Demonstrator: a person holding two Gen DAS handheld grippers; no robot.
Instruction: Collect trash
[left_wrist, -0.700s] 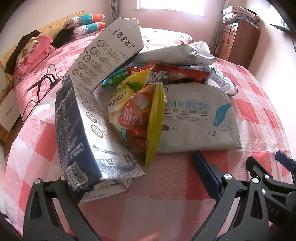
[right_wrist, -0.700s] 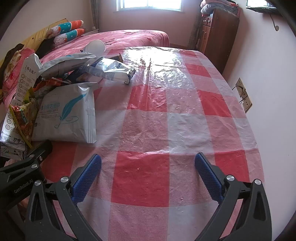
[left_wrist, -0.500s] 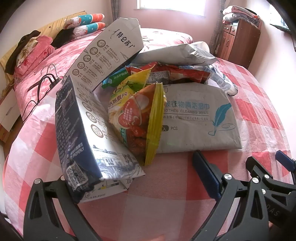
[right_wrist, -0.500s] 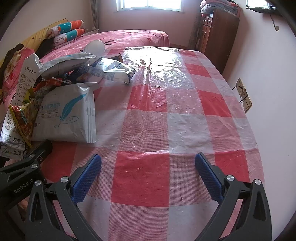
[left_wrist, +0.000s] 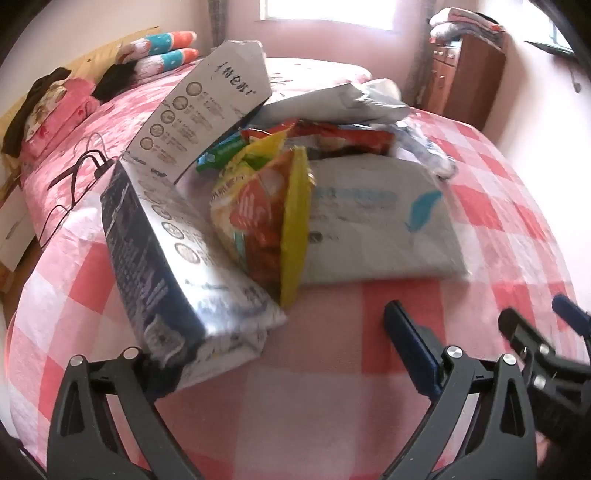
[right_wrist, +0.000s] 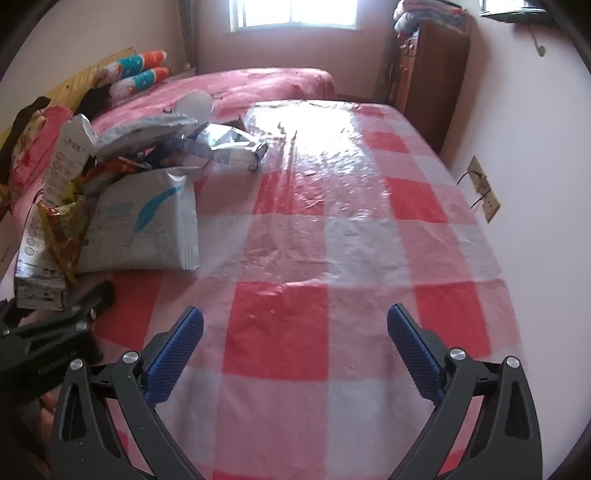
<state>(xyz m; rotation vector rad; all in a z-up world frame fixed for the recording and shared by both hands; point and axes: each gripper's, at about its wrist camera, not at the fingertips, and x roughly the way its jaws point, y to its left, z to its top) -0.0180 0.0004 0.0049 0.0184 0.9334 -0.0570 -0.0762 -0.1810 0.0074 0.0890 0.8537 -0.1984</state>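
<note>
A pile of trash lies on the red-and-white checked tablecloth (left_wrist: 332, 369): a flattened grey-and-blue carton (left_wrist: 162, 258), a red-and-yellow snack bag (left_wrist: 266, 218), a grey wipes pack with a blue feather (left_wrist: 373, 225) and more wrappers behind. My left gripper (left_wrist: 273, 350) is open; the carton's near corner lies over its left finger. My right gripper (right_wrist: 295, 347) is open and empty over bare tablecloth (right_wrist: 314, 258), with the pile (right_wrist: 140, 218) to its left. The left gripper's body (right_wrist: 51, 332) shows at the right wrist view's left edge.
A bed with pink covers (left_wrist: 92, 122) and pillows (left_wrist: 159, 51) lies behind the table on the left. A wooden cabinet (right_wrist: 432, 77) stands at the back right. A wall socket (right_wrist: 484, 192) is on the right wall. The right gripper's finger (left_wrist: 569, 317) shows at right.
The left wrist view has shifted slightly and blurred, so the left gripper is moving a little toward the pile. The right gripper has tilted slightly. Both stay open.
</note>
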